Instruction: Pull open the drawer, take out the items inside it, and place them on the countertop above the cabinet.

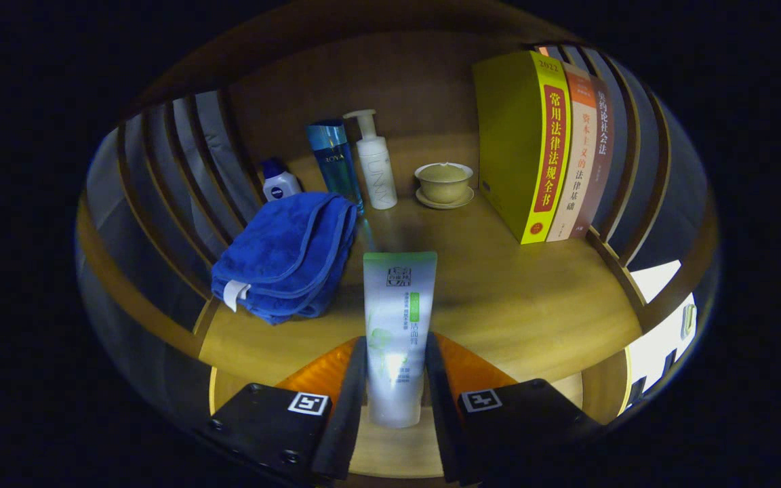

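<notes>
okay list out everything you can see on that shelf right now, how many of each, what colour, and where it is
Tube: one, white with a green top, between the fingers.
Towel: one, blue, folded, left of the tube.
Small bottle: one, white with a dark blue cap, behind the towel.
Tall bottle: one, blue, beside the small bottle.
Pump bottle: one, white, right of the tall bottle.
Lidded cup: one, pale beige, on a saucer, between pump bottle and books.
Books: three, yellow, orange-white, brown, upright at the right.
Countertop: one, wooden.
Gripper: one, shut on the tube.
</notes>
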### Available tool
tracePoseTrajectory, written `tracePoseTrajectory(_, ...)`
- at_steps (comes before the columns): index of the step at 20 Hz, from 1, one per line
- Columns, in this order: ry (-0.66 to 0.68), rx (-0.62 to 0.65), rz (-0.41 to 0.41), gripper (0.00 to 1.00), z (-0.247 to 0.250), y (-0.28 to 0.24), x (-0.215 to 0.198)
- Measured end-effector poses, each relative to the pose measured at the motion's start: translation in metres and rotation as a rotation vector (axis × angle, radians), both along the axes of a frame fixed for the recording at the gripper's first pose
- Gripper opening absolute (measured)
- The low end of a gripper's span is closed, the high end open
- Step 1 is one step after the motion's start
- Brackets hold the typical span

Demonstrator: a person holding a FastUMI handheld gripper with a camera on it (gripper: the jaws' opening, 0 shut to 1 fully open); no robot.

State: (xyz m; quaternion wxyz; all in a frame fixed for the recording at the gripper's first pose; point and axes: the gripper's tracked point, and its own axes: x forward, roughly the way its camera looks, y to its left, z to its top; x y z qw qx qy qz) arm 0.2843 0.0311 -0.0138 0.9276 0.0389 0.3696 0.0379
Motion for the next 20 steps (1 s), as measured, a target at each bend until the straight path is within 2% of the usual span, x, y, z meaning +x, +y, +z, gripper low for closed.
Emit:
tracePoseTrajectory(6,0.012,-0.010,0.004,0.57,-0.010,0.003,0.014)
tracePoseTrajectory(15,0.010,0.057,-0.007,0.59,-0.014,0.006,0.016)
tracePoseTrajectory(20,-0.032,0.075,0.001,0.77,0.000,0.009,0.009)
